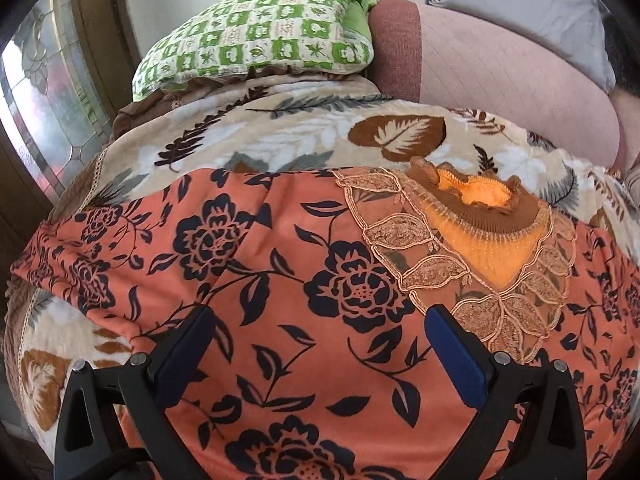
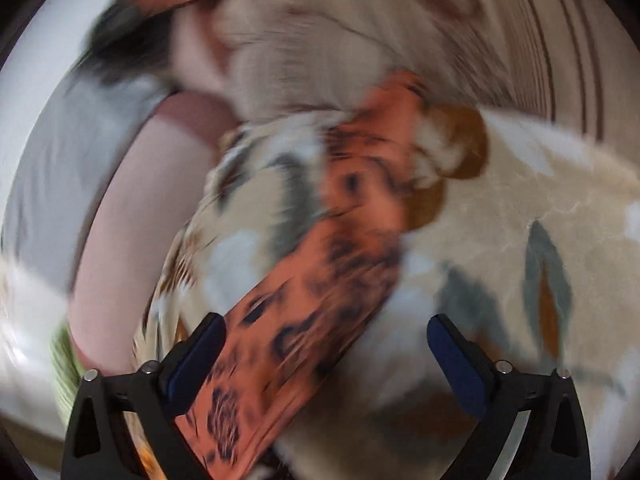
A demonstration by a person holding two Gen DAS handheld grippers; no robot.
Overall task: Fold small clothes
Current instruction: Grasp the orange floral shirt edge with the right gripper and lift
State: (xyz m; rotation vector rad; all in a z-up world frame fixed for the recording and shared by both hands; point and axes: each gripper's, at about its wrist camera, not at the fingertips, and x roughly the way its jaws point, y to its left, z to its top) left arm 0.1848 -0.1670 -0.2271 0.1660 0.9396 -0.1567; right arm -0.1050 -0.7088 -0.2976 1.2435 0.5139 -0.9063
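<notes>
Hovering with its jaws spread wide and nothing between the pads, the left gripper [image 1: 318,338] hangs just above the orange floral garment [image 1: 280,280], which lies directly beneath and ahead of it on the leaf-patterned blanket [image 1: 280,136] of a bed. The right gripper [image 2: 326,344] also stands wide open; its view is badly smeared, and a strip of the same orange cloth runs from beside its left finger [image 2: 196,360] away ahead, not pinched as far as the blur lets me judge.

Risks from here: a jaw coming down on the soft cloth could catch the plush blanket below along with it, dragging both when lifted. Closing on a single layer where the garment is doubled would pull the fold askew. The blurred right view suggests speed, so that gripper may well miss the edge it is after.

The garment is rust-orange with dark navy roses and leaves, fairly flat with shallow wrinkles. Ahead and to the right of the left gripper sits its lace-trimmed neckline [image 1: 472,236], with a brown ribbed collar and brighter orange lining showing.
</notes>
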